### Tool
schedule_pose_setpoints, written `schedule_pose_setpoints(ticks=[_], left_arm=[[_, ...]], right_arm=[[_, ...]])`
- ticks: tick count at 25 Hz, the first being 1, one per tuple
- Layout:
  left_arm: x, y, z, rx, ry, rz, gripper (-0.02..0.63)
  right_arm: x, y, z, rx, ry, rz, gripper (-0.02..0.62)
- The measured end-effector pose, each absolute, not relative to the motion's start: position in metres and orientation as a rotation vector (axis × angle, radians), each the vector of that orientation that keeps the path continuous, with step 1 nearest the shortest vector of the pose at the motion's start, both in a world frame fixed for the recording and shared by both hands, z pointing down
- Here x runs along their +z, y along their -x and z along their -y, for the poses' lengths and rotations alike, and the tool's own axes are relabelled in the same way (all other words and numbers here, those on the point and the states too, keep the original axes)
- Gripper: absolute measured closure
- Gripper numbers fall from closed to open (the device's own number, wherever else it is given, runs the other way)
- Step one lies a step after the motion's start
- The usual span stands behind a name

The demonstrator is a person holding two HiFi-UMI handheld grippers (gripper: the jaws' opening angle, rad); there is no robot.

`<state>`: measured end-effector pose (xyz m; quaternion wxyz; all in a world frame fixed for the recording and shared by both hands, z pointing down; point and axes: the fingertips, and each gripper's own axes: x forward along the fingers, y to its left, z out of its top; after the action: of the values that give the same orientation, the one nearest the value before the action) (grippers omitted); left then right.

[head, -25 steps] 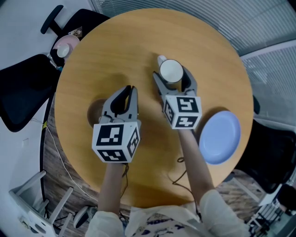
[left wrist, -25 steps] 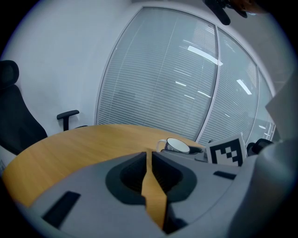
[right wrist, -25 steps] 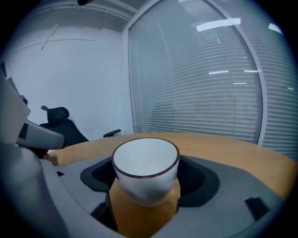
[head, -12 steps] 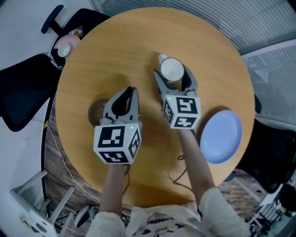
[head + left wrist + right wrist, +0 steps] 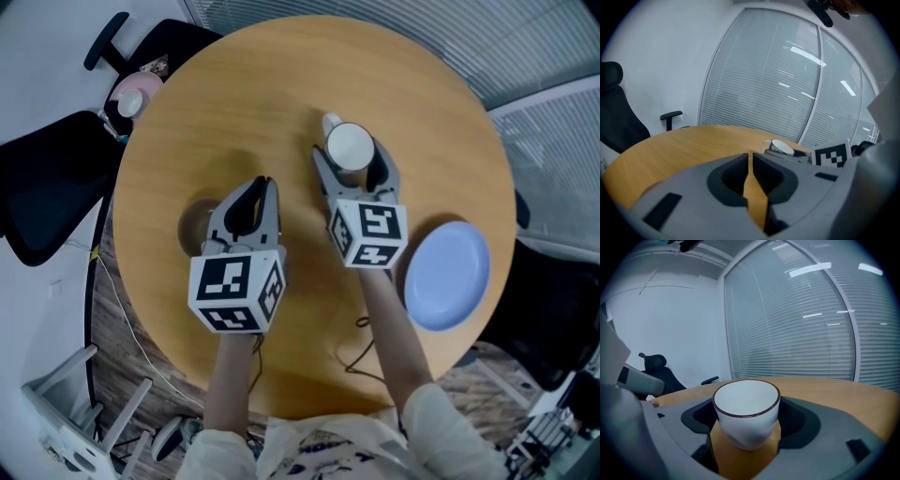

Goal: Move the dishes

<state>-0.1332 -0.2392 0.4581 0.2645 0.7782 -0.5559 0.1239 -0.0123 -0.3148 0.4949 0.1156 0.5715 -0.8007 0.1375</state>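
Note:
A white cup [image 5: 349, 144] with a dark rim and a small handle stands between the jaws of my right gripper [image 5: 349, 152] near the middle of the round wooden table [image 5: 234, 94]. In the right gripper view the cup [image 5: 746, 408] leans slightly, and the right gripper [image 5: 746, 420] is shut on its sides. My left gripper [image 5: 266, 181] rests to the left of it, shut with only a thin slit and nothing inside. From the left gripper [image 5: 750, 155] view the cup [image 5: 781, 147] shows off to the right. A pale blue plate [image 5: 448, 276] lies at the table's right edge.
Black office chairs stand at the left [image 5: 47, 183] and at the right [image 5: 553, 319] of the table. A small pink object [image 5: 131, 97] sits on the chair at the upper left. Window blinds [image 5: 525, 47] run behind the table.
My right gripper has tilted a little with the cup between its jaws. The left gripper and the blue plate have stayed where they were.

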Motion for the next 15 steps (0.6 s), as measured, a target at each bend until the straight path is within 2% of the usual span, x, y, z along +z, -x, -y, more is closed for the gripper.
schedule_pose_setpoints(ticks=[15], left_arm=[[0.425,0.101,0.228,0.316,-2.162,1.489,0.589]], right_arm=[[0.418,-0.022,0.286,0.385,-1.825,2.369,0.204]])
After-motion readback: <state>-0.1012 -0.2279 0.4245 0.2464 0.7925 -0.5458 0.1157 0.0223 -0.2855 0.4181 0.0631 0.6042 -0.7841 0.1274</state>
